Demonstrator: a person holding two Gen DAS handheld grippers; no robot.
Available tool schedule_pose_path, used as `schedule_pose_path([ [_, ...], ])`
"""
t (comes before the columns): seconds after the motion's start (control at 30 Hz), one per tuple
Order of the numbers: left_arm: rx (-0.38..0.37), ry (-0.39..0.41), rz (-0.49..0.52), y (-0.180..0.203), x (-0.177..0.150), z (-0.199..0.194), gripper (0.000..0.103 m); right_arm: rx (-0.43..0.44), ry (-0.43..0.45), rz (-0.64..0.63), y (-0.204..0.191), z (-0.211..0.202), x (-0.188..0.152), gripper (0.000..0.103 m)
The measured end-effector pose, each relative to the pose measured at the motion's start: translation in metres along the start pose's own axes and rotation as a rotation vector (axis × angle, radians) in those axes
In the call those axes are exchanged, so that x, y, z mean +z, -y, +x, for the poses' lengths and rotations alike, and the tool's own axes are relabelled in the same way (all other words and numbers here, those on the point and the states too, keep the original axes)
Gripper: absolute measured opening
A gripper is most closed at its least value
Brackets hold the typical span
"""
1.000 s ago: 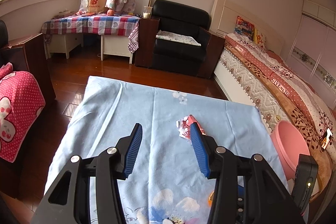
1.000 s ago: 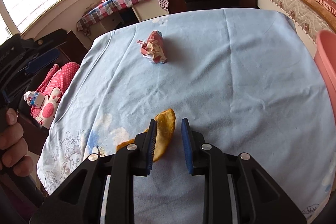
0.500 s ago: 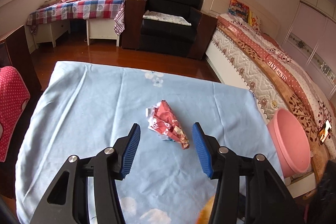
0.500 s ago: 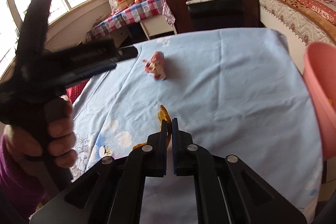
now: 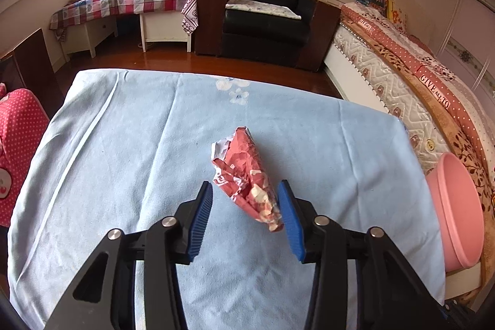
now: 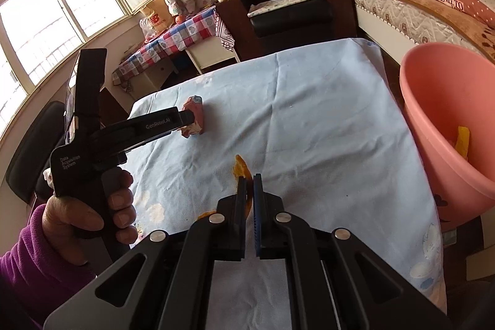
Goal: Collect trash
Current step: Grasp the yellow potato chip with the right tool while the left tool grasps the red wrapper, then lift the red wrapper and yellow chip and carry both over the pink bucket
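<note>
The left gripper point(image 5: 246, 212) now straddles the crumpled red wrapper point(image 5: 246, 178), its jaws just closing in, the right-side pad against it. The right gripper point(image 6: 250, 184) is clamped on the orange peel point(image 6: 242, 170), lifted nearer the pink basin point(image 6: 439, 126).

Both grippers are showing the same build: black plastic frames with triangular cut-outs and round silver screw heads. The left gripper point(image 5: 246, 214) is wearing ribbed blue pads point(image 5: 290, 221) on its fingers, and seen side-on from the right wrist at nine o'clock its white lettering is reading "GenRobot.AI" and "Data Acquisition System". The right gripper point(image 6: 250, 184) is showing a blue pad edge too. At eight o'clock, the left hand point(image 6: 89, 212) is emerging from a fuzzy purple sleeve point(image 6: 34, 265).
</note>
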State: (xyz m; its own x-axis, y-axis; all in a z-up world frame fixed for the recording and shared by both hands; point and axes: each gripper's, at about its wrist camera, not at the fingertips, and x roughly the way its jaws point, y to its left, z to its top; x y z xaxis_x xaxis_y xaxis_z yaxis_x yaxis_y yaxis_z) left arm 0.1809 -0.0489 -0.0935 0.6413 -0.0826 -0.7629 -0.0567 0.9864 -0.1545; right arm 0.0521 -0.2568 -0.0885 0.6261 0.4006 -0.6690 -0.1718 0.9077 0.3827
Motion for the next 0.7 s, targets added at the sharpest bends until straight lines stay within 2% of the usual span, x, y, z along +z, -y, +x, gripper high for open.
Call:
schedule_pose_path([
  [0.1,0.001,0.006,0.005,-0.001,-0.001,0.001,0.031,0.001,-0.004,0.002,-0.002,0.000,-0.003,0.004],
  [0.37,-0.019,0.008,0.012,-0.001,-0.003,-0.005,0.017,-0.001,-0.011,-0.007,-0.007,-0.001,-0.005,0.004],
  [0.7,-0.047,0.054,-0.013,-0.012,-0.007,-0.041,0.015,-0.010,0.009,-0.024,-0.016,-0.010,-0.004,0.004],
])
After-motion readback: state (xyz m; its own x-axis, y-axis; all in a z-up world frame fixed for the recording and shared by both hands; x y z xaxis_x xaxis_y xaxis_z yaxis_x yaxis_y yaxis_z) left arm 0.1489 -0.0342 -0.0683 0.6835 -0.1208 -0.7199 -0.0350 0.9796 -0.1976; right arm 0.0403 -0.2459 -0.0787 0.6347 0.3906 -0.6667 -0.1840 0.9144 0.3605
